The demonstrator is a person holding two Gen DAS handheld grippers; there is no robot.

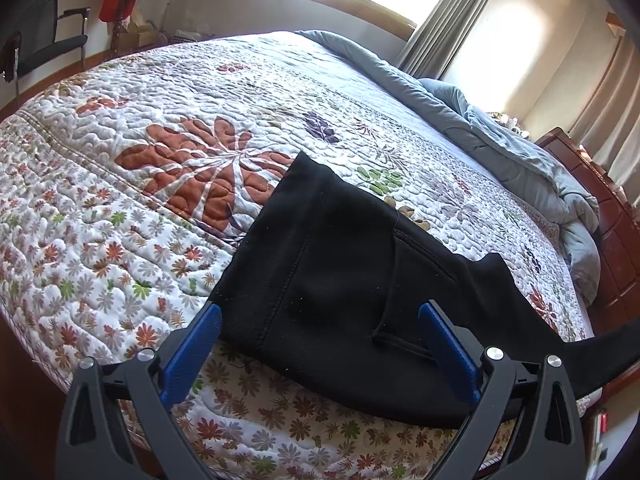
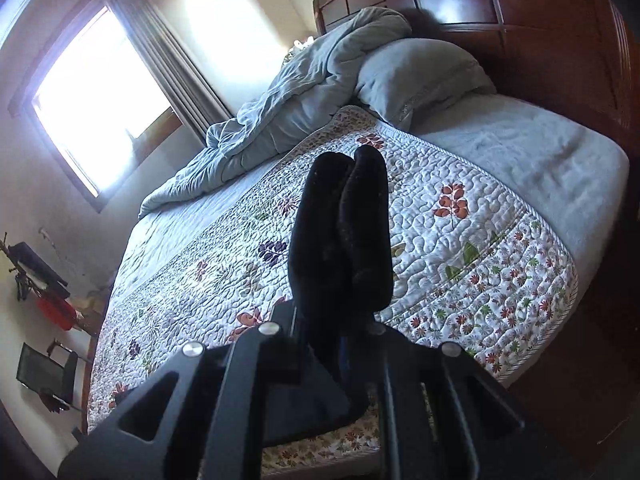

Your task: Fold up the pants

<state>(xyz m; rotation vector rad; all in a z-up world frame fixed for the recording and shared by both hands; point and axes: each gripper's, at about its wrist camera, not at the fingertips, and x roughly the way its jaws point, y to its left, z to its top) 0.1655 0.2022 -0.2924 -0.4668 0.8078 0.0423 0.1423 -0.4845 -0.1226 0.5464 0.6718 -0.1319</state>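
Observation:
Black pants (image 1: 332, 280) lie on a floral quilt (image 1: 160, 152) on the bed, waist end toward the middle of the bed, a back pocket showing. My left gripper (image 1: 320, 328) is open, its blue pads (image 1: 448, 344) on either side of the pants near the front edge, holding nothing. One leg runs off to the right. In the right wrist view my right gripper (image 2: 344, 304) is shut on the bunched end of the pants (image 2: 344, 224), which sticks up in front of the camera and hides the fingertips.
A crumpled blue duvet (image 1: 500, 136) and a pillow (image 2: 420, 76) lie at the head of the bed by the wooden headboard (image 2: 520, 8). A window (image 2: 96, 92) with curtains is on the far side. A chair (image 1: 52, 44) stands beyond the bed's foot.

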